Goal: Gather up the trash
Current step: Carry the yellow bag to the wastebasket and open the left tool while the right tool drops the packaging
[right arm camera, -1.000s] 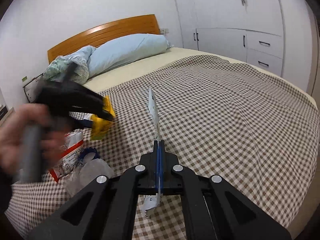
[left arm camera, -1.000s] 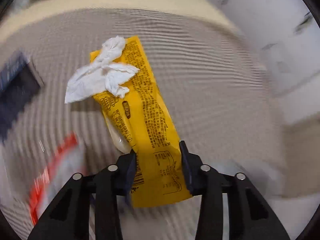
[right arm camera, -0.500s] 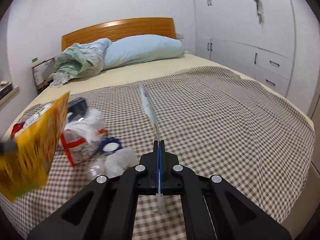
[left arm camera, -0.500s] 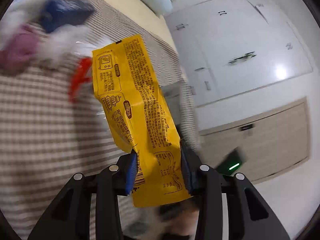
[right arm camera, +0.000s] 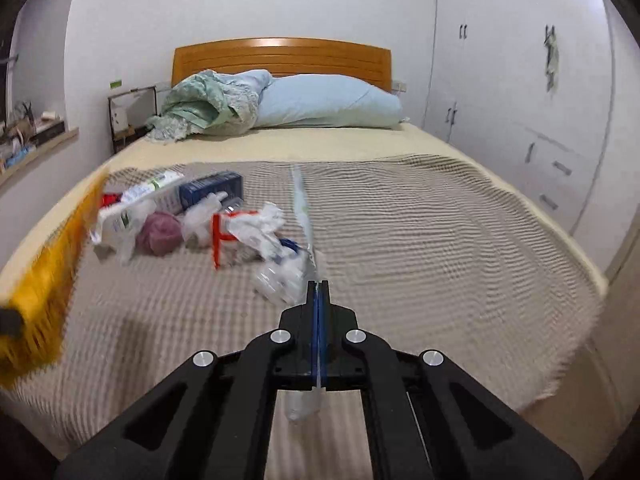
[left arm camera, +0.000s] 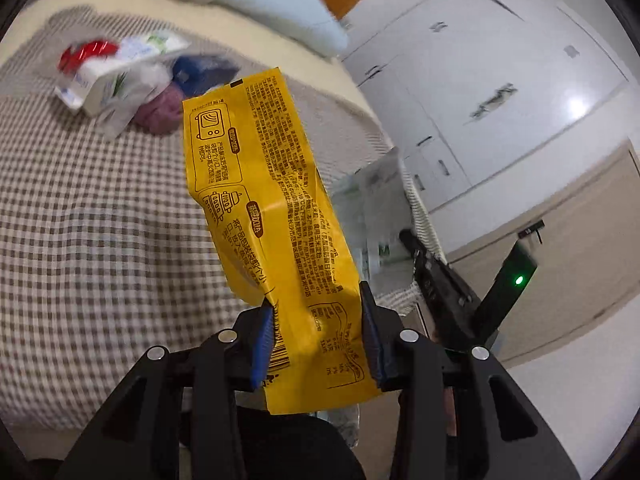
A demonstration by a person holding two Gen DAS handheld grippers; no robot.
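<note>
The left tool (left arm camera: pixel 318 330) is clenched on a yellow wrapper (left arm camera: pixel 276 216), which stands up from its blue pads above the checked bedspread (left arm camera: pixel 100 248). The right tool (right arm camera: pixel 319 304) is clamped tight on a thin clear plastic wrapper (right arm camera: pixel 303 208) seen edge-on. More trash (right arm camera: pixel 192 220) — a blue box, white bags, a red-and-white packet, a purple wad — lies in a heap on the bed, near its left side in the right wrist view.

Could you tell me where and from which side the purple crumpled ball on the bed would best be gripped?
Probably across its rounded top from above: the purple crumpled ball lies on the checked cover with wrappers pressed against its sides.
</note>
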